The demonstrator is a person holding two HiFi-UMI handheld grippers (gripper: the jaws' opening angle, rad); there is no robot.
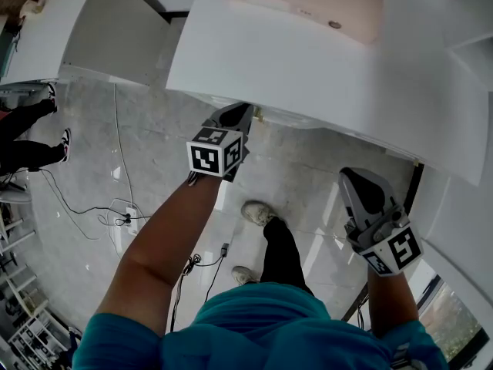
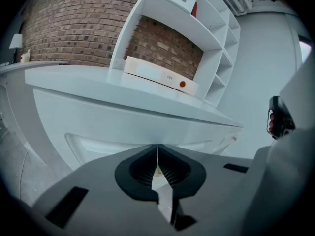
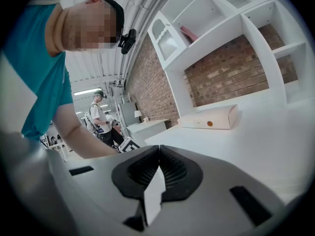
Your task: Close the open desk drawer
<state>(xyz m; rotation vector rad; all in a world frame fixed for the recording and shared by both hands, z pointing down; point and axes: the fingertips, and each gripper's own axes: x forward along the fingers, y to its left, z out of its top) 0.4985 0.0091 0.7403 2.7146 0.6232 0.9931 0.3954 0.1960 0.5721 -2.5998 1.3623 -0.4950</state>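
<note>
The white desk [image 1: 308, 68] fills the top of the head view. Its drawer front [image 2: 98, 117], with a long recessed grip [image 2: 74, 144], stands just under the desktop lip and is a thin white strip [image 1: 308, 122] in the head view. I cannot tell how far it sticks out. My left gripper [image 1: 245, 111] [image 2: 157, 149] is shut and empty, its tips right at the drawer front. My right gripper [image 1: 354, 174] [image 3: 159, 149] is also shut and empty. It hangs apart from the drawer, near the desk's right end.
A pale flat box [image 1: 308, 2] [image 2: 160, 76] [image 3: 209, 118] lies on the desktop under a white shelf unit [image 2: 206, 28]. Cables and a power strip [image 1: 123, 218] lie on the floor. My own shoes [image 1: 258, 213] are below. Another desk [image 1: 92, 29] and someone's legs [image 1: 31, 129] are at left.
</note>
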